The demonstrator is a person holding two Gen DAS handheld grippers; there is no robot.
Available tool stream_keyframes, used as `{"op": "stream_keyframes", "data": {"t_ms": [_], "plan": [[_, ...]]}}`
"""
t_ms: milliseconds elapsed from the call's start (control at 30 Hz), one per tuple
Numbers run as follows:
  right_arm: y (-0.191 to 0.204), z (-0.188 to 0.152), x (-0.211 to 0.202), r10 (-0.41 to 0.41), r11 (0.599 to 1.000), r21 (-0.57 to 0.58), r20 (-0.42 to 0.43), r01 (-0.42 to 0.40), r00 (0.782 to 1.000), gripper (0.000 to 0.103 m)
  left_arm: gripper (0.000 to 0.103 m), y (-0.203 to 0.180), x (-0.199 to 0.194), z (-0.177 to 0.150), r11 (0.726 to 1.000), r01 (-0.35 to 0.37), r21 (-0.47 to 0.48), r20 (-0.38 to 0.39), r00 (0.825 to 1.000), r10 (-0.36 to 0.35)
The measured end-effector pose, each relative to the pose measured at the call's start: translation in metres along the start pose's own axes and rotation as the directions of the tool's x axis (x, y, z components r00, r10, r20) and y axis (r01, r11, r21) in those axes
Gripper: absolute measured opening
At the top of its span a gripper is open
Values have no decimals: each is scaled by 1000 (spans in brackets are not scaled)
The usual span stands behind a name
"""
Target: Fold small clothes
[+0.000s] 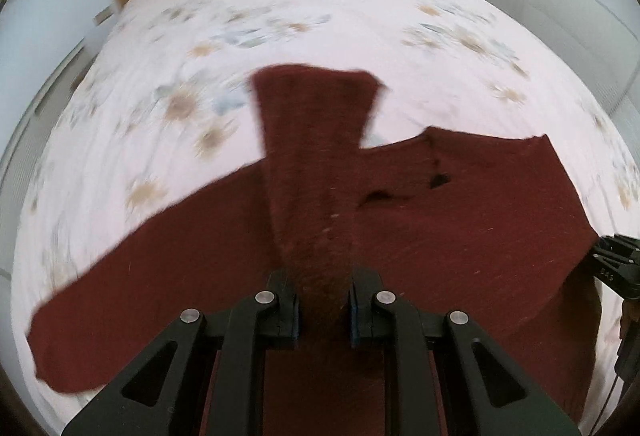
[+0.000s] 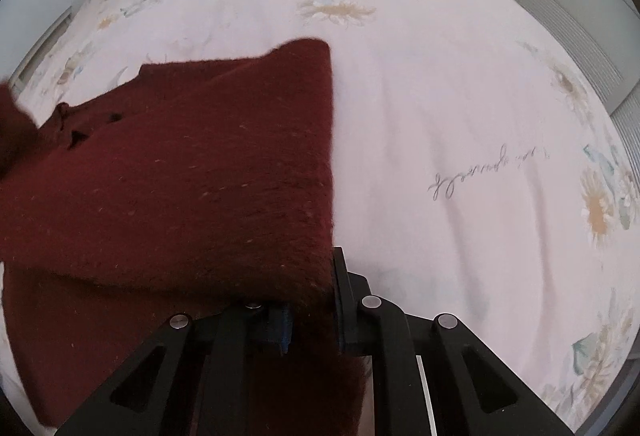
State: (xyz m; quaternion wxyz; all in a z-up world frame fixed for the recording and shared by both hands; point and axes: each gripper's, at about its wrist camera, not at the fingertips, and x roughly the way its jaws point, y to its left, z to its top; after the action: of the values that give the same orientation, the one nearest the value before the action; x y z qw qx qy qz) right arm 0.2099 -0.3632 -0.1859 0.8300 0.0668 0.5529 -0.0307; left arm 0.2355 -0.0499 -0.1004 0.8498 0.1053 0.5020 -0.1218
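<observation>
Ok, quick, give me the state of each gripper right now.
Left gripper: closed on a strip of the dark red sweater.
Right gripper: closed on the sweater's folded edge.

Dark red fuzzy knit sweater (image 1: 460, 220), partly lifted off the floral bedspread (image 1: 320, 16), one sleeve raised and drawn in over the body, other sleeve spread flat on the bedspread, a side folded over itself
</observation>
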Motion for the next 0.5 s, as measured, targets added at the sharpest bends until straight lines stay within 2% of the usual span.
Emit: {"op": "stream_keyframes", "data": {"t_ms": [67,233,333,400,500], "plan": [[5,-3,2,-12,1000,-10,-5,12,1000,15,18,23,-1,-5,1000,1,-30,-29,1000,-2],[12,-2,3,-30,999,-38,-22,29,999,16,23,53,42,-46,991,27,-132,-174,984,-50],[11,6,7,-22,999,-27,-31,21,999,16,36,65,41,-57,979,45,-198,-176,981,-80],[11,7,6,-17,1000,-24,-32,17,999,17,44,77,40,-59,975,30,-218,-186,980,-72],[12,6,3,-16,1000,-23,-31,15,999,19,45,99,37,-62,968,14,-252,-220,973,-72]]}}
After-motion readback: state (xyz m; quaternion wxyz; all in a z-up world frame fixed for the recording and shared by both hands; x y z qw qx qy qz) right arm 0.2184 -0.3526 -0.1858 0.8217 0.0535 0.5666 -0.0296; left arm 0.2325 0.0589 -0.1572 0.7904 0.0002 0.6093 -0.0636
